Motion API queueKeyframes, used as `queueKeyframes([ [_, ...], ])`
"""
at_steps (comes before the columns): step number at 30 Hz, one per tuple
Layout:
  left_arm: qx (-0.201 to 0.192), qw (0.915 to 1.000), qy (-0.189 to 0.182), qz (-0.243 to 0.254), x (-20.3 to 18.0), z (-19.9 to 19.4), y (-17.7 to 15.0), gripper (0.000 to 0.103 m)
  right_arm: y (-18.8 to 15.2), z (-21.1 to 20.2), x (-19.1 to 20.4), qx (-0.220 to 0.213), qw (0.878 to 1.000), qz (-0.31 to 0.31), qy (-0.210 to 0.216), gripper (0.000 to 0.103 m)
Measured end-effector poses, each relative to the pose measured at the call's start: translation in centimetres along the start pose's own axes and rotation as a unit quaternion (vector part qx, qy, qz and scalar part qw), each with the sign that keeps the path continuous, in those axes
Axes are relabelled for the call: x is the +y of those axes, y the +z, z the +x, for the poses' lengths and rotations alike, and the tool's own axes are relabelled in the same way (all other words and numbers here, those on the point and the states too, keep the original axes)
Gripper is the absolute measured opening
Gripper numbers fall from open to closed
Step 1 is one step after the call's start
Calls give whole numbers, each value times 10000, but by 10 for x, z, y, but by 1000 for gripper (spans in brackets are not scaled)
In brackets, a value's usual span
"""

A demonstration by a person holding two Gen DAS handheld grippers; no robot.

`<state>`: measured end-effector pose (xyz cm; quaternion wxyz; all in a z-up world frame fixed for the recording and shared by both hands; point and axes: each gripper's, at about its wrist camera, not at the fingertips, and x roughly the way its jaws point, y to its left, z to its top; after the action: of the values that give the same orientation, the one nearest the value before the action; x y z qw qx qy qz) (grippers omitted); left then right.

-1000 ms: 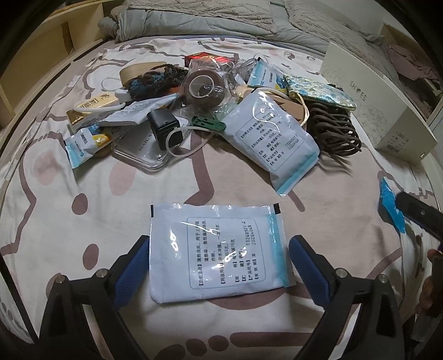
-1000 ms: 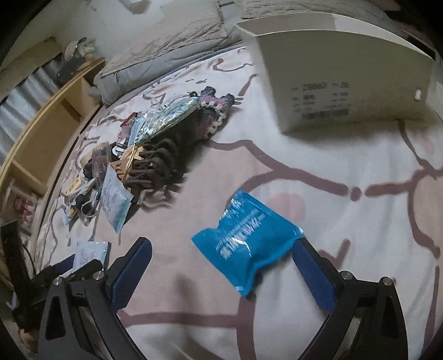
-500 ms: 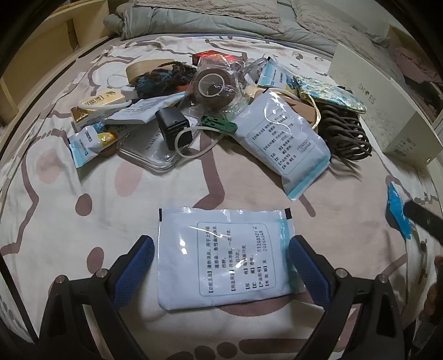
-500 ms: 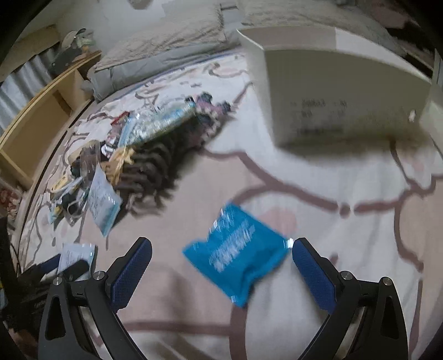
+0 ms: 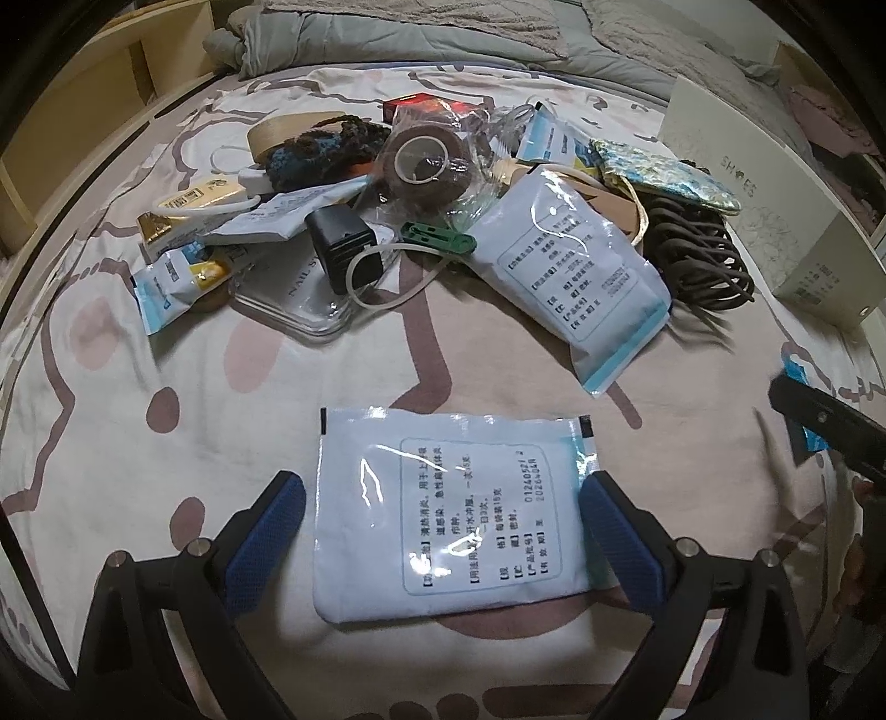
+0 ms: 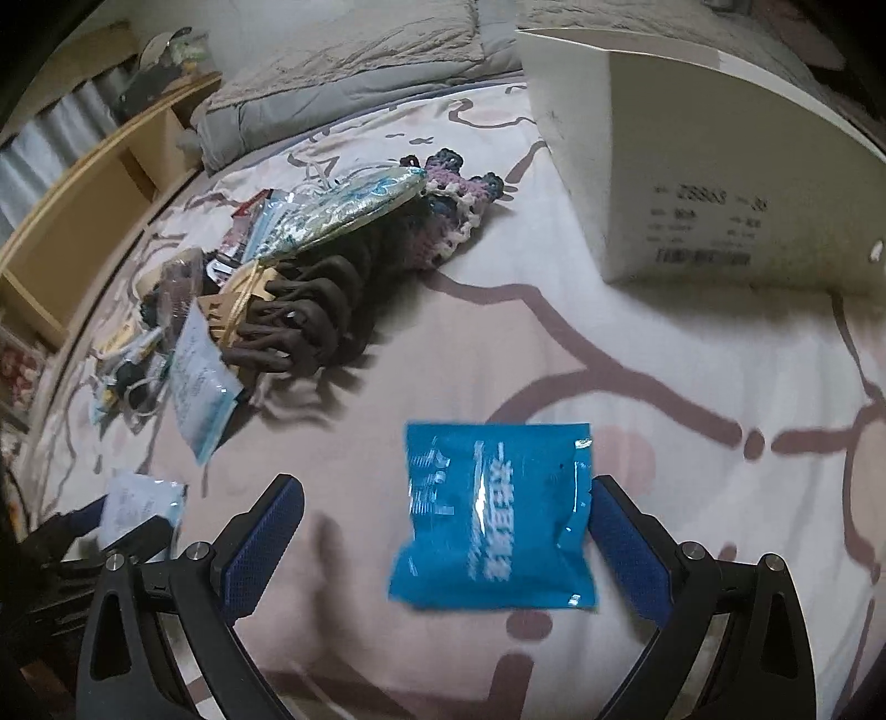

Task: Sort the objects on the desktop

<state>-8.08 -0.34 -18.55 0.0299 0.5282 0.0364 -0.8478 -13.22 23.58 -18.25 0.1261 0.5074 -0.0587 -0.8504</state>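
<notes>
A white medicine sachet with printed text lies flat on the patterned bedspread. My left gripper stands open astride it, blue pads clear of both edges. A second white sachet leans on the pile of small objects farther back. In the right wrist view a blue sachet lies on the spread between the open fingers of my right gripper, its right edge close to the right pad. The left gripper and its white sachet show at the lower left there.
The pile holds a tape roll, a black charger, a green clip, a clear case and a coiled brown cord. A white shoe box stands at the right. Wooden shelving runs along the left, a grey quilt behind.
The right gripper swung, so the blue sachet now sits squarer between its fingers, nearer the right pad. The left gripper drew back slightly, its white sachet lying a little farther forward.
</notes>
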Motion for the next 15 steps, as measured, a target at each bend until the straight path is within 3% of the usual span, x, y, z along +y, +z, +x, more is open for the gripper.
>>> queueKeyframes([
  [11,62,10000,-40,-56,1,4,0,103,-9,1,0,-32,9981,-475,-389,100],
  [15,78,10000,-32,-48,1,5,1,103,-9,-1,-6,-90,9977,-511,-444,84],
])
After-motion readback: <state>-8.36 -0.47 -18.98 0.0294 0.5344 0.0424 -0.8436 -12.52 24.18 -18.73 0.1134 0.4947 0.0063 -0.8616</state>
